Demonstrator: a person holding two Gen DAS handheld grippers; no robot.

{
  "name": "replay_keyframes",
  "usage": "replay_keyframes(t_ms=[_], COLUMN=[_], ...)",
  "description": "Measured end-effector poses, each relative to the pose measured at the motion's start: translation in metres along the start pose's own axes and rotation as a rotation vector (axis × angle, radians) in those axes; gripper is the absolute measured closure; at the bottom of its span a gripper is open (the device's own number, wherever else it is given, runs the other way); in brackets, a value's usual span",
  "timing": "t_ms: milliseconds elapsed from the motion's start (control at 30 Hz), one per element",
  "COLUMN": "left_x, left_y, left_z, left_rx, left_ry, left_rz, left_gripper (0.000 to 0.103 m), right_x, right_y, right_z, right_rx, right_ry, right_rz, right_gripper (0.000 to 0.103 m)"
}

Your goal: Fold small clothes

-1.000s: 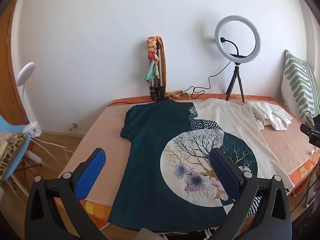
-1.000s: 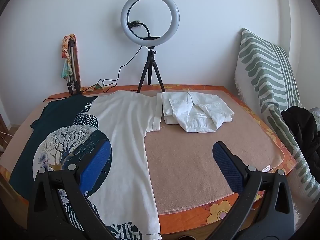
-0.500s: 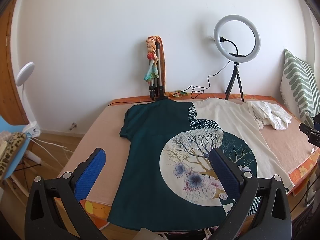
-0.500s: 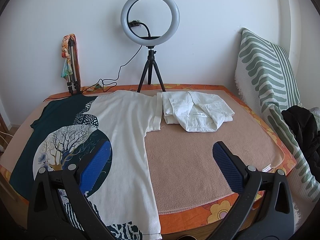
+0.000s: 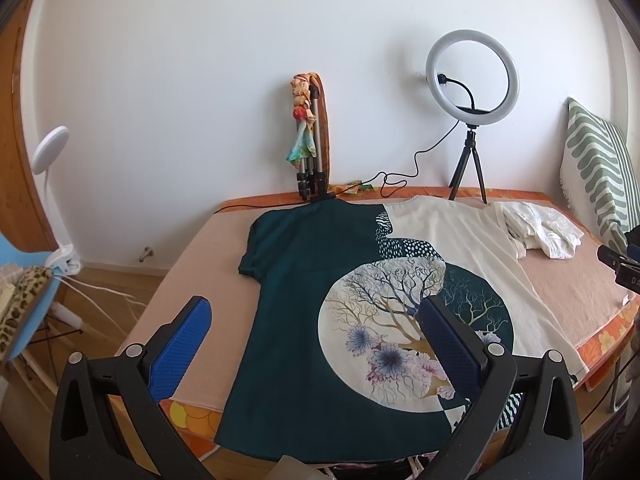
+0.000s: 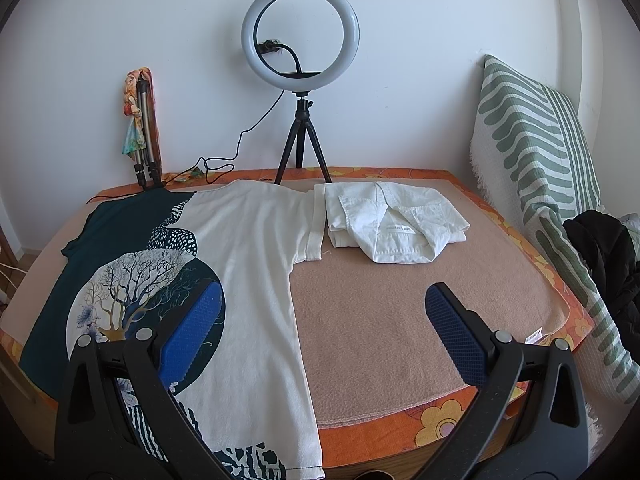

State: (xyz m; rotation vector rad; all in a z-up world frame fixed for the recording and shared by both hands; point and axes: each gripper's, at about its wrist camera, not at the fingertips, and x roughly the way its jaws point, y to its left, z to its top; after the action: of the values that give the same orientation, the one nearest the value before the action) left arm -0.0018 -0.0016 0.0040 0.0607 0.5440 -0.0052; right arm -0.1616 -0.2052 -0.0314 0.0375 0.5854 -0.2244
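A T-shirt (image 5: 304, 280), half dark teal and half cream with a round tree print, lies flat on the bed, neck toward the wall; it also shows in the right wrist view (image 6: 248, 248). A folded white garment (image 6: 392, 220) lies beside its right sleeve; it also shows in the left wrist view (image 5: 540, 232). My left gripper (image 5: 316, 320) is open and empty, above the shirt's lower hem. My right gripper (image 6: 324, 320) is open and empty, above the shirt's right edge and the bare blanket.
The bed has a peach blanket (image 6: 400, 312) with an orange flowered edge. A ring light on a tripod (image 6: 300, 80) and a folded tripod (image 5: 312, 148) stand at the wall. A green striped pillow (image 6: 540, 160) and a black garment (image 6: 600, 248) are at the right. A clip lamp (image 5: 52, 184) is at the left.
The left wrist view has shifted slightly, so the shirt sits a little lower and closer. The right gripper has hardly moved. Both stay open.
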Motion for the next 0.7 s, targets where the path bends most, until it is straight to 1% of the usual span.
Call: replay_keyframes(t_ms=[700], left_x=[-0.0002], left_y=[-0.0017], left_z=[-0.0005], left_rx=[0.000], left_ry=[-0.001], left_rz=[0.000], left_gripper=[0.000], right_x=[0.0006], right_y=[-0.0006], right_z=[0.0003], right_rx=[0.005], right_ry=[0.004], right_rz=[0.002], right_gripper=[0.000])
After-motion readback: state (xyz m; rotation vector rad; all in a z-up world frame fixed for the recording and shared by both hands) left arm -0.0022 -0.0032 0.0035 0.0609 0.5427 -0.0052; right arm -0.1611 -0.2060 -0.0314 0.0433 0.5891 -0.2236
